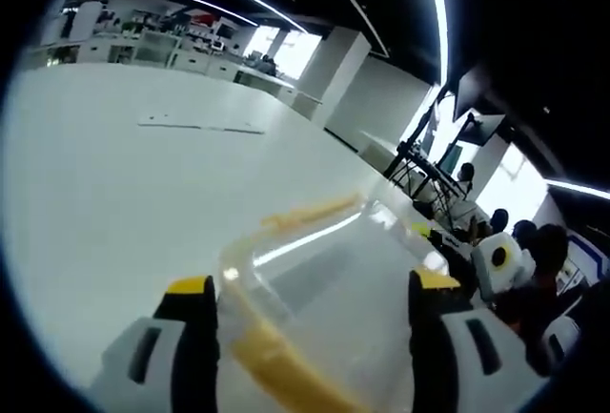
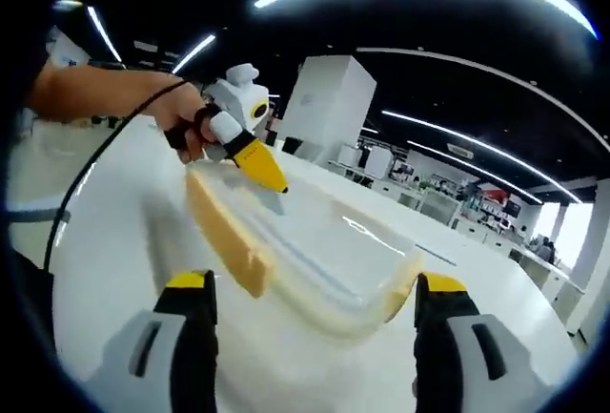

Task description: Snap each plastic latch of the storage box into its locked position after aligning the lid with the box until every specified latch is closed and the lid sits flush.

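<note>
Both grippers, jaws spread wide and empty, flank the clear plastic storage box with yellow latches [image 2: 305, 260]: left gripper [image 2: 255, 167] reaches down over its far edge, right gripper [image 2: 310, 313] at its near side.

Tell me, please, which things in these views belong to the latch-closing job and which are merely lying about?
For the job:
- storage box with its clear lid
- yellow latch on the long side
- yellow latch at the far end
- left gripper, over the lid
- right gripper

Lying about:
- flat sheets farther along the white table
</note>
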{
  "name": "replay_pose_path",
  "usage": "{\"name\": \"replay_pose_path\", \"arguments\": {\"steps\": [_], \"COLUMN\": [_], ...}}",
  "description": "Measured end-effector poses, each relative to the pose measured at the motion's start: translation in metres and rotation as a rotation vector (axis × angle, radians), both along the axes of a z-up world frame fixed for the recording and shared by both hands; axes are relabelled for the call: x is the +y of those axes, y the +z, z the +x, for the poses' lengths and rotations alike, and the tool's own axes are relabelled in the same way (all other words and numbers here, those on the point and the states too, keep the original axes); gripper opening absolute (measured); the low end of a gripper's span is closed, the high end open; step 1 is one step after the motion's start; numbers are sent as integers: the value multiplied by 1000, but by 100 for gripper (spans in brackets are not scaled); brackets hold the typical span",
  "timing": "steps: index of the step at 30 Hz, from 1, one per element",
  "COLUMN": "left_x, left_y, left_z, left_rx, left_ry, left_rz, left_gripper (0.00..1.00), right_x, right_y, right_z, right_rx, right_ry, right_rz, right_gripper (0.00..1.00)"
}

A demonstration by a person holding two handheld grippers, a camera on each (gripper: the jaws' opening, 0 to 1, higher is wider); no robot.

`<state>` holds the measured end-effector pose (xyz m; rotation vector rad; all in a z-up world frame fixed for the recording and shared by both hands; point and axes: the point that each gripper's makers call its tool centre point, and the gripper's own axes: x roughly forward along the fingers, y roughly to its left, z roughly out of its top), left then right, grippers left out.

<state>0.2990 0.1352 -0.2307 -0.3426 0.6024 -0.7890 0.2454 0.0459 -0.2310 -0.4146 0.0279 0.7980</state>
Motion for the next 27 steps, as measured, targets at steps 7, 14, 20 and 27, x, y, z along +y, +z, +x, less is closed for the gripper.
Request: {"name": "replay_pose_path", "arguments": {"steps": [7,14,20,27], "left_x": [4,12,25,38], "left_y": [6,35,62,59], "left_z": [0,-7,-17,-34], "left_rx": [-52,-203,-354,-515], "left_ry": [38,56,89,99], "left_rz": [-82,-160,-188,-47], "left_gripper": [79,88,97,94], "right_x": [-1,0,-6,-7], "right_y": [-1,2,6,15], "right_z": [0,0,-2,-13], "right_rx": [-4,-42,-31,-29], "right_ry": [10,27,54,146], "right_rz": [20,12,18,12], "right_gripper": [87,88,82,87]}}
